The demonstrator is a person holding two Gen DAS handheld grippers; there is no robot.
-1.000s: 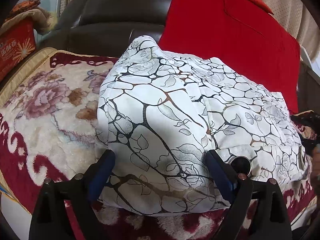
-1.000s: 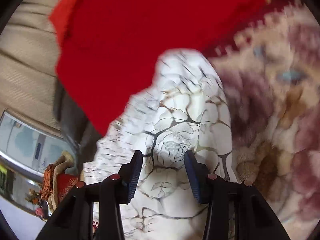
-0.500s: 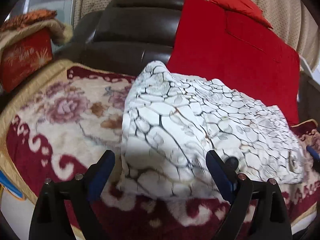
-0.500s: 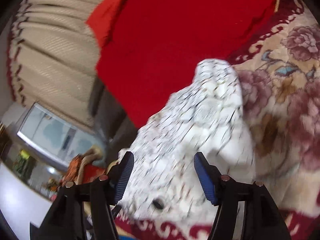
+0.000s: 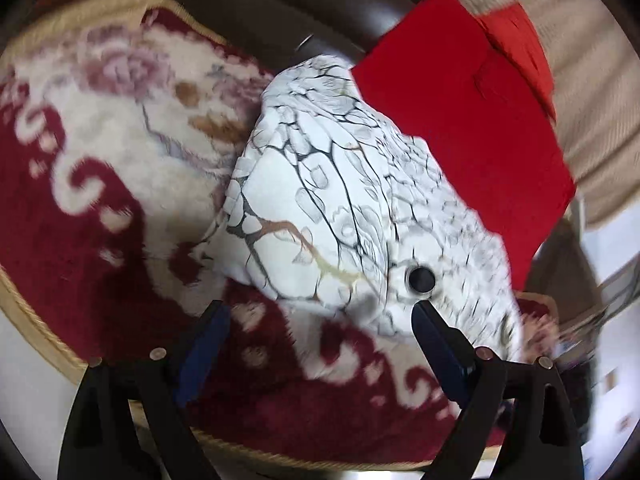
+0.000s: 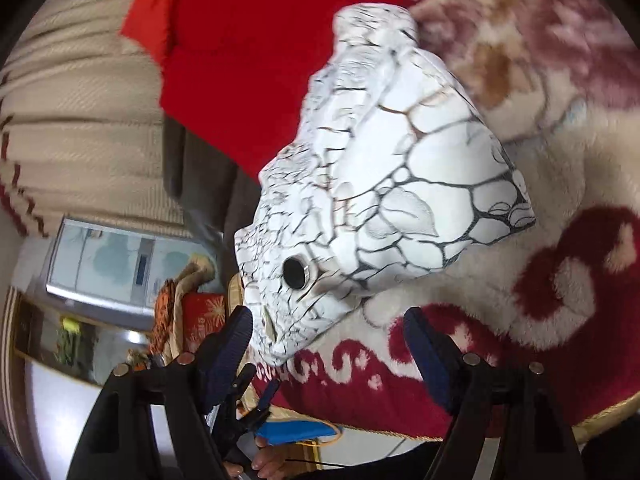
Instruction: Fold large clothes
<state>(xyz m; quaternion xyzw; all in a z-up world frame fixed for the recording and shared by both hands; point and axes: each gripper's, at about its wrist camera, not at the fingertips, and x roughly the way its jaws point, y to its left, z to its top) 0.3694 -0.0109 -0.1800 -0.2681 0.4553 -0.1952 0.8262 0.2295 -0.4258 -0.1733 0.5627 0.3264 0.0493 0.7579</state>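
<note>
A white garment with a black and brown vein print (image 5: 352, 216) lies folded in a bundle on a red and cream floral blanket (image 5: 80, 208). A round black button (image 5: 421, 279) shows on its near edge. My left gripper (image 5: 320, 340) is open and empty, just short of the bundle. In the right wrist view the same garment (image 6: 400, 184) and its button (image 6: 294, 273) show. My right gripper (image 6: 328, 344) is open and empty, its jaws either side of the garment's near corner without touching it.
A red cloth (image 5: 460, 120) lies beside the garment against a dark leather backrest (image 5: 280, 12). A beige curtain (image 6: 72, 100) hangs behind. The blanket's gold-trimmed edge (image 6: 600, 412) runs close to my grippers. The left gripper (image 6: 248, 404) shows in the right wrist view.
Both grippers have pulled back from the garment. The right jaws have opened wider. The folded bundle stays where it was on the blanket.
</note>
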